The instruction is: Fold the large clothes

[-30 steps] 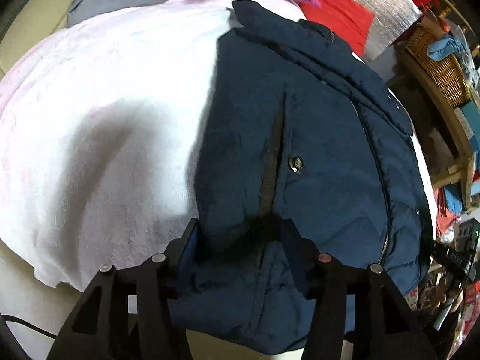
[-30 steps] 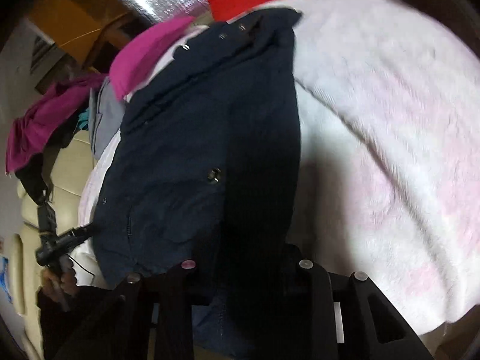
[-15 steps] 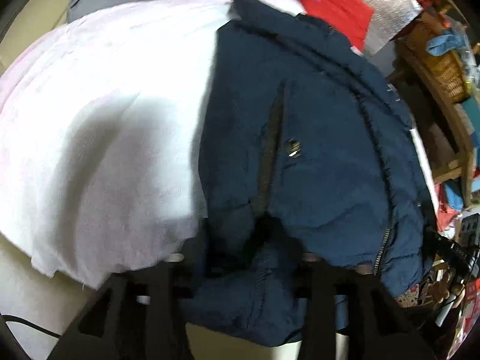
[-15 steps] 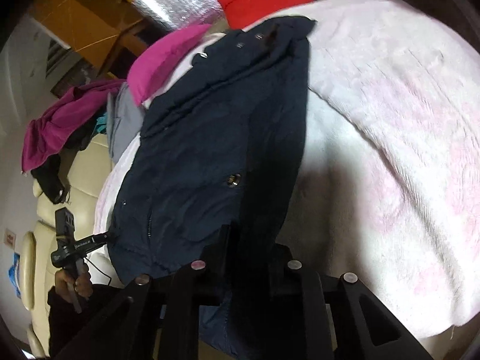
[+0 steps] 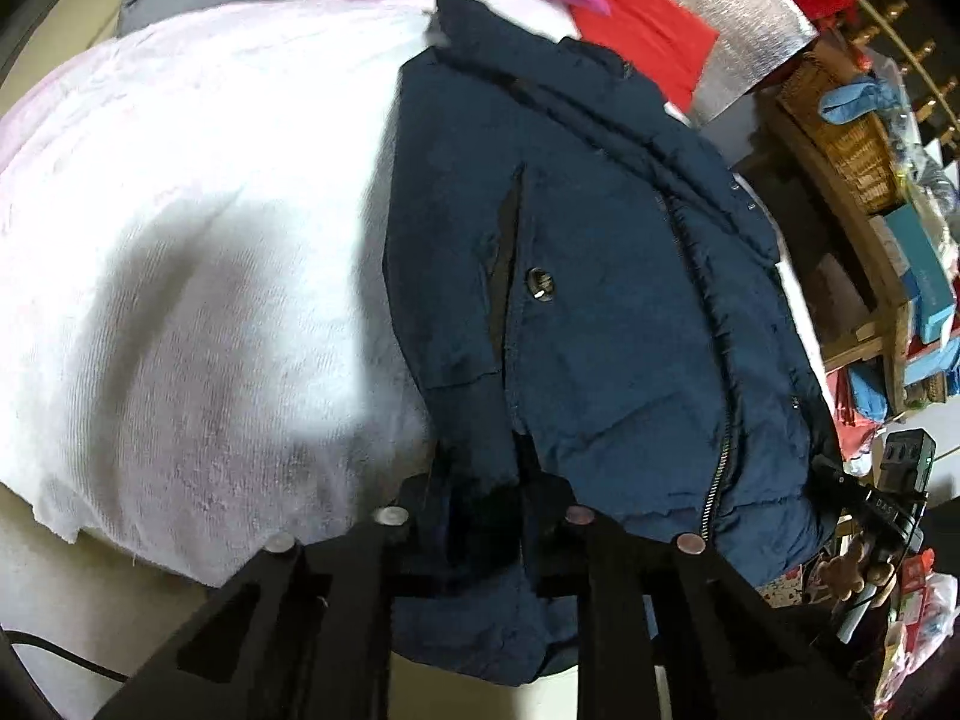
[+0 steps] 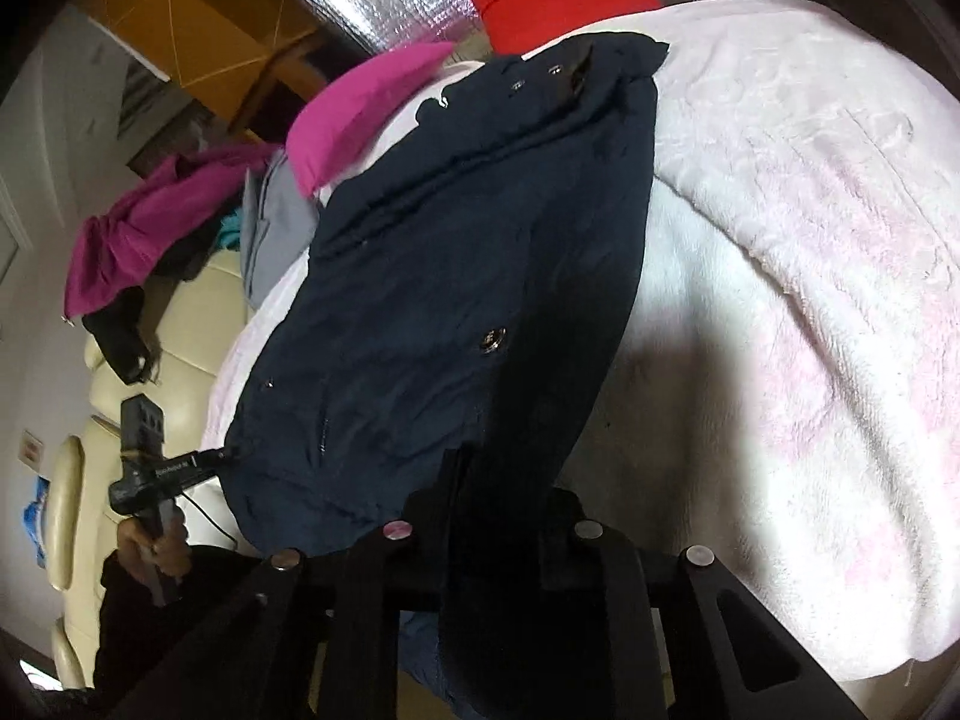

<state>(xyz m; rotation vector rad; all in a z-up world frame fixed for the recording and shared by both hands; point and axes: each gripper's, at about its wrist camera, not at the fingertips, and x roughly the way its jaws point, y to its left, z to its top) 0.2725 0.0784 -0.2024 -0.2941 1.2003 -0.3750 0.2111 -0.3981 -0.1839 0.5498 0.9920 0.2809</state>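
The navy jacket (image 5: 600, 312) lay on the pale pink blanket (image 5: 198, 252), its hem overhanging the blanket's near edge. Bare blanket extended to the jacket's left in the left wrist view and to its right (image 6: 810, 300) in the right wrist view. White lettering on the other gripper's body was too small to read. The left gripper (image 5: 480, 498) had its fingers drawn close on a fold of the hem. The right gripper (image 6: 495, 501) appeared likewise clamped on dark fabric, though shadow obscured the contact. A wicker basket (image 5: 840, 120) stood at the far right.
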